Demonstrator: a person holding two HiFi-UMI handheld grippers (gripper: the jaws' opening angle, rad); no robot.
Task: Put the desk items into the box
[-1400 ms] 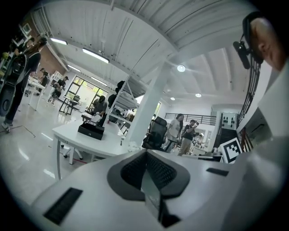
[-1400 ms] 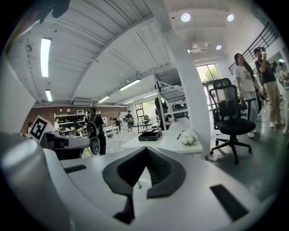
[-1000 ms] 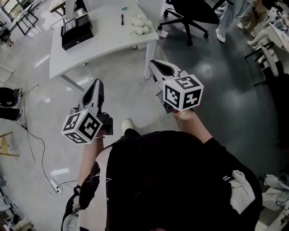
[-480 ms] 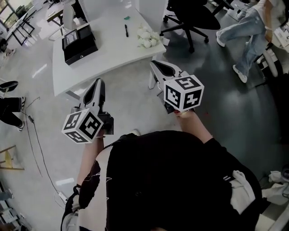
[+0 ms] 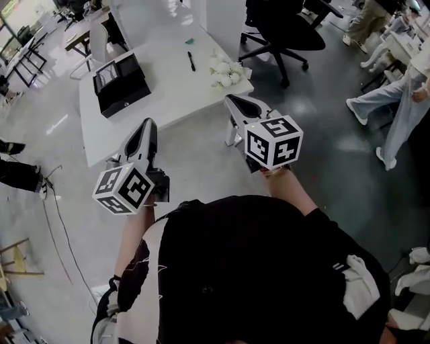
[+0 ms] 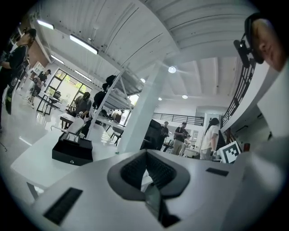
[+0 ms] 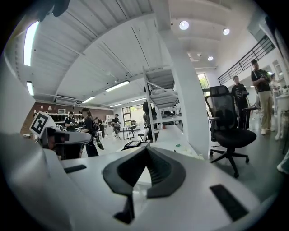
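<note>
A white desk stands ahead of me. On it sit an open black box, a black pen, a small green item and a crumpled white object. My left gripper hovers short of the desk's near edge, shut and holding nothing. The right gripper is by the desk's near right corner, also shut and holding nothing. In the left gripper view the black box shows on the desk past the jaw tips. The right gripper view shows its tips meeting.
A black office chair stands right of the desk beside a white pillar. People walk at the right and left edges. A cable lies on the grey floor at left. More desks stand at the far left.
I have moved closer to the desk, which now sits lower and nearer in the head view. Both grippers keep their pose. People at the right have shifted.
</note>
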